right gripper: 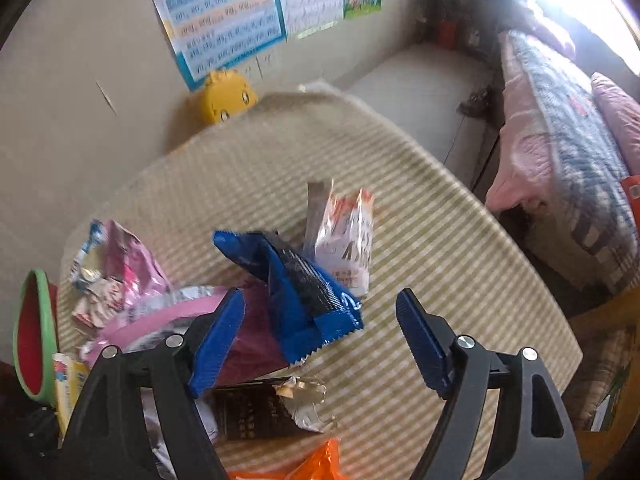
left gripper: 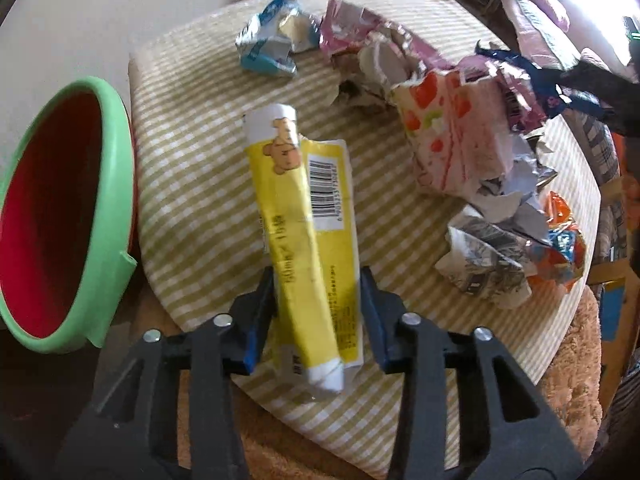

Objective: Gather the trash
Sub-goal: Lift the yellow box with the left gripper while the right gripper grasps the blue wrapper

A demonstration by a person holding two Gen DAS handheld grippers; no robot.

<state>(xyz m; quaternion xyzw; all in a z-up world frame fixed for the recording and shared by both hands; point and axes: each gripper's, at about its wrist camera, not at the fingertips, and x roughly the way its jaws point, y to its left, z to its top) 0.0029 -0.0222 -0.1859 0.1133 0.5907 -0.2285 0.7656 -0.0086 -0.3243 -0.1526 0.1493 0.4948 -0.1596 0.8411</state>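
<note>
Left wrist view: left gripper (left gripper: 316, 300) jaws are straddling the yellow wrapper (left gripper: 308, 240), contact unclear; right gripper (right gripper: 320, 340) jaws are gaping wide, empty, over blue wrapper (right gripper: 296, 280).

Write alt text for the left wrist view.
The left gripper straddles a yellow bear-print wrapper on a striped cloth, fingers not visibly pressing it. Crumpled wrappers lie beyond; a green-rimmed red bin stands left.
</note>
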